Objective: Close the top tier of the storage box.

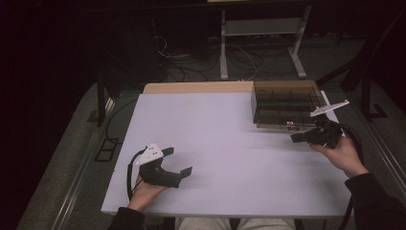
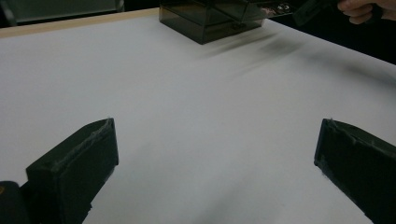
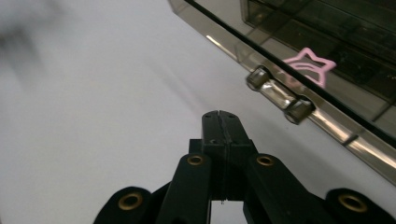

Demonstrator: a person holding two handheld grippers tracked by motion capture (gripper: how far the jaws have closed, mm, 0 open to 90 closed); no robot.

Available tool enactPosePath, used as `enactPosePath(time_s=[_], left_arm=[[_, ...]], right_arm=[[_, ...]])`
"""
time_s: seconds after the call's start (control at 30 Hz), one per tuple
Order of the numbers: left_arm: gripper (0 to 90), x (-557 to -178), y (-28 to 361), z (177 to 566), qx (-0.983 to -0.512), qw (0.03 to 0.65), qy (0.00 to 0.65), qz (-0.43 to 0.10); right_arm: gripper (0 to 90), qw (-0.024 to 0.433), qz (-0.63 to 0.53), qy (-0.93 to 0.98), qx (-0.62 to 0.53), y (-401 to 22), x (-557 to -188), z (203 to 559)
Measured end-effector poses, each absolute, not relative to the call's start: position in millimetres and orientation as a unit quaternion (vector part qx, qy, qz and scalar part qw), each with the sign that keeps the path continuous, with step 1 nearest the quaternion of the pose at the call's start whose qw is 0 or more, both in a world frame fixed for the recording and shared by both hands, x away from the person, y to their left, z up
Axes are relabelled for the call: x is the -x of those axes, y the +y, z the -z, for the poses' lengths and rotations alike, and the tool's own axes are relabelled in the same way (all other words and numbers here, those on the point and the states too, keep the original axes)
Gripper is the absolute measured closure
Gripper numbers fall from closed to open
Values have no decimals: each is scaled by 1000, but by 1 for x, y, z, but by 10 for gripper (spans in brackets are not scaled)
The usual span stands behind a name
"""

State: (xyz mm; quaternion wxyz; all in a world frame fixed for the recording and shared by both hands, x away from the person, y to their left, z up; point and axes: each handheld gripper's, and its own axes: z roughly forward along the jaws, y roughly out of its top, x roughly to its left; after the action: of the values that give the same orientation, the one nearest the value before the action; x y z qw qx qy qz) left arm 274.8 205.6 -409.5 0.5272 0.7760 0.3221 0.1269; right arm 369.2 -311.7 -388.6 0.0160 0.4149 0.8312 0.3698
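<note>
Smoked plastic box at the table's far right corner, right gripper closed just short of its latch

The box (image 1: 287, 109) looks rigid, light and slick, likely to slide if pushed; its small clear latch (image 3: 279, 100) on the front edge is the best hold, beside a pink star sticker (image 3: 310, 65). The right gripper (image 3: 220, 116) has its jaws pressed together on nothing, near the latch, not touching. The left gripper (image 1: 178, 161) rests with jaws spread wide near the table's (image 1: 230, 158) near left corner, well apart; nothing stands between.

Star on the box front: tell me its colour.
Pink, an outlined star on the smoky translucent box; clearest in the right gripper view.
</note>
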Motion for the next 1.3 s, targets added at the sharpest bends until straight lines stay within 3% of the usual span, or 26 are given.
enactPosePath(time_s=[1.3], left_arm=[[0, -275, 205, 410, -776, 526, 323, -127]], right_arm=[[895, 24, -362, 820, -443, -318, -391, 394]])
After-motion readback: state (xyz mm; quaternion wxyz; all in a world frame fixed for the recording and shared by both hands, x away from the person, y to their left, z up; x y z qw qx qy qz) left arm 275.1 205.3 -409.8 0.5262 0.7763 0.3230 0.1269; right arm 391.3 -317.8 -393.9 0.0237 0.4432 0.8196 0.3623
